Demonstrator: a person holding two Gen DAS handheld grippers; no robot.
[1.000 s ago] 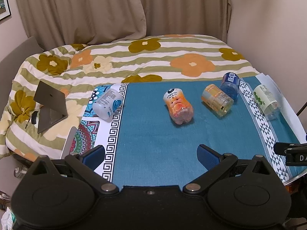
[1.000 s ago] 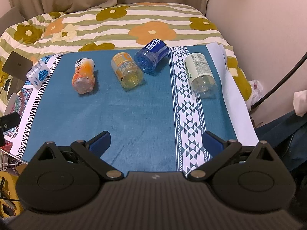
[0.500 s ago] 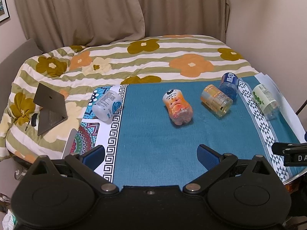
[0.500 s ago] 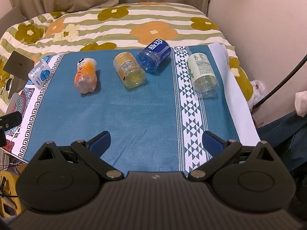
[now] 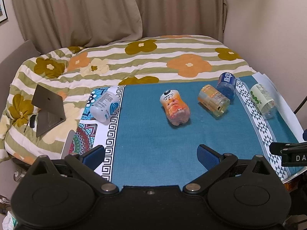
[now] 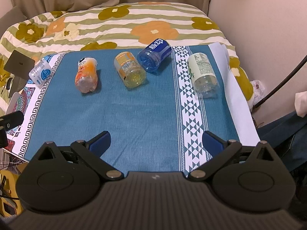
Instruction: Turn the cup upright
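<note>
A blue cloth (image 5: 153, 134) covers the table, with a flowery blanket (image 5: 134, 61) and a tan curtain (image 5: 86, 13) behind it. From my left side, my left gripper (image 5: 151, 153) has its jaws wide apart and holds nothing; it hangs over the near edge of the cloth; five cups lie on their sides far ahead of it; the white cup (image 5: 105, 107) is at the left by the patterned border; the orange cup (image 5: 175, 109) is in the middle; the yellow cup (image 5: 213, 100) touches the blue cup (image 5: 226, 85); the green cup (image 5: 263, 100) is at the far right; a grey laptop (image 5: 48, 109) sits on the blanket.

From my right side, my right gripper (image 6: 155, 140) is also spread wide and holds nothing; the white cup (image 6: 40, 72), orange cup (image 6: 86, 74), yellow cup (image 6: 129, 71), blue cup (image 6: 154, 57) and green cup (image 6: 203, 74) lie in a row, well ahead of my fingers (image 6: 212, 140).
</note>
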